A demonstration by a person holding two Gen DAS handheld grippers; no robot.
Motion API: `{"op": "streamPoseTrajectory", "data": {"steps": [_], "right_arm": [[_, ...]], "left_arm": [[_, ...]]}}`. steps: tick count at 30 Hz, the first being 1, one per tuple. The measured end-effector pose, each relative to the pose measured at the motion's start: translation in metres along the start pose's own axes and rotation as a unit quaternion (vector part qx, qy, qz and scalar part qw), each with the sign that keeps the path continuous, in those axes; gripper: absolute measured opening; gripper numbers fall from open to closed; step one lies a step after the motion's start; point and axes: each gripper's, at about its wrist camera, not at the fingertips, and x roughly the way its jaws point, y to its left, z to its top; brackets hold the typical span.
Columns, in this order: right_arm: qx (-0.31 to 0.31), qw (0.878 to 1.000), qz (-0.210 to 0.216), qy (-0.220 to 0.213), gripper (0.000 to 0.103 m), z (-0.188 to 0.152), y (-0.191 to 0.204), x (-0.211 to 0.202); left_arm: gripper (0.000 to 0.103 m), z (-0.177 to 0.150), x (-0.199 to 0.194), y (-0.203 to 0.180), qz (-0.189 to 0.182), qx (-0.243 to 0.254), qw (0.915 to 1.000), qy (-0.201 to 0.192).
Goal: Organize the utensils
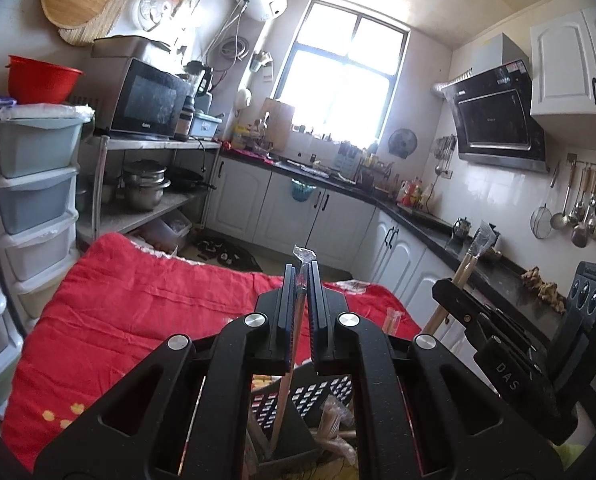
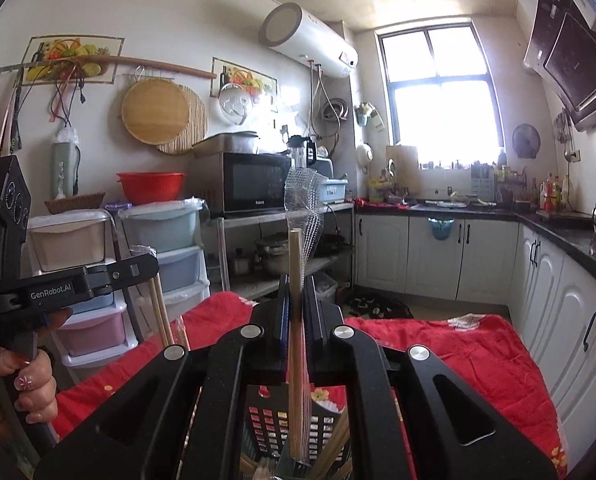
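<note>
Chopsticks (image 1: 298, 312) upright, clamped in left hand-held gripper (image 1: 301, 280); right hand-held gripper (image 2: 296, 292) clamps another pair (image 2: 296, 264).

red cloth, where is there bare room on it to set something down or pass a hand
The red cloth lies bare across its left and far part, bordered by the plastic drawer tower and the steel shelf rack. In the right wrist view its right side beside the white cabinets is bare too. It is crowded near the black slotted basket, under both tools.
</note>
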Motion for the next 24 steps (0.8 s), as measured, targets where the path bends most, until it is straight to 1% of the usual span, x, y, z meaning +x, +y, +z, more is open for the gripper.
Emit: {"op": "streamPoseTrajectory", "data": {"steps": [3, 5, 7, 10, 11, 12, 13, 14, 16, 17, 18, 19, 21, 23, 24], "right_arm": [[0.001, 1.000, -0.002, 0.013, 0.010, -0.006, 0.002, 0.004], [0.002, 1.000, -0.005, 0.021, 0.024, -0.009, 0.002, 0.004], [0.004, 1.000, -0.008, 0.023, 0.030, -0.011, 0.003, 0.003], [0.003, 1.000, -0.010, 0.022, 0.040, -0.012, 0.004, -0.002], [0.004, 1.000, -0.010, 0.021, 0.040, -0.012, 0.004, -0.004], [0.005, 1.000, -0.010, 0.021, 0.041, -0.012, 0.004, -0.008], [0.004, 1.000, -0.010, 0.021, 0.045, -0.012, 0.005, -0.010], [0.003, 1.000, -0.011, 0.021, 0.049, -0.012, 0.004, -0.012], [-0.003, 1.000, -0.013, 0.019, 0.052, -0.011, 0.006, -0.020], [-0.005, 1.000, -0.013, 0.018, 0.055, -0.011, 0.006, -0.022], [-0.009, 1.000, -0.012, 0.016, 0.057, -0.011, 0.008, -0.027], [-0.012, 1.000, -0.014, 0.016, 0.061, -0.011, 0.009, -0.031], [-0.014, 1.000, -0.017, 0.014, 0.065, -0.012, 0.011, -0.039], [-0.016, 1.000, -0.020, 0.012, 0.072, -0.012, 0.012, -0.046], [-0.017, 1.000, -0.021, 0.011, 0.073, -0.013, 0.013, -0.051]], "left_arm": [[0.003, -0.004, 0.004, 0.001, 0.002, -0.001, 0.9999, 0.012], [0.005, -0.007, 0.004, 0.002, 0.005, -0.001, 0.9998, 0.017], [0.015, -0.010, 0.004, 0.003, 0.009, -0.001, 0.9997, 0.024], [0.023, -0.012, 0.001, 0.005, 0.010, -0.003, 0.9996, 0.027], [0.026, -0.013, -0.001, 0.006, 0.012, -0.004, 0.9995, 0.028], [0.034, -0.013, -0.002, 0.007, 0.014, -0.006, 0.9994, 0.030], [0.042, -0.013, -0.005, 0.008, 0.015, -0.009, 0.9994, 0.031], [0.044, -0.013, -0.007, 0.008, 0.016, -0.012, 0.9993, 0.032], [0.053, -0.014, -0.013, 0.009, 0.017, -0.014, 0.9992, 0.033], [0.056, -0.014, -0.016, 0.009, 0.018, -0.014, 0.9992, 0.033], [0.065, -0.015, -0.019, 0.009, 0.019, -0.014, 0.9992, 0.033], [0.071, -0.015, -0.023, 0.009, 0.020, -0.017, 0.9992, 0.032], [0.076, -0.016, -0.029, 0.010, 0.017, -0.020, 0.9991, 0.033], [0.082, -0.017, -0.034, 0.009, 0.019, -0.021, 0.9990, 0.035], [0.086, -0.019, -0.037, 0.009, 0.021, -0.020, 0.9990, 0.036]]}}
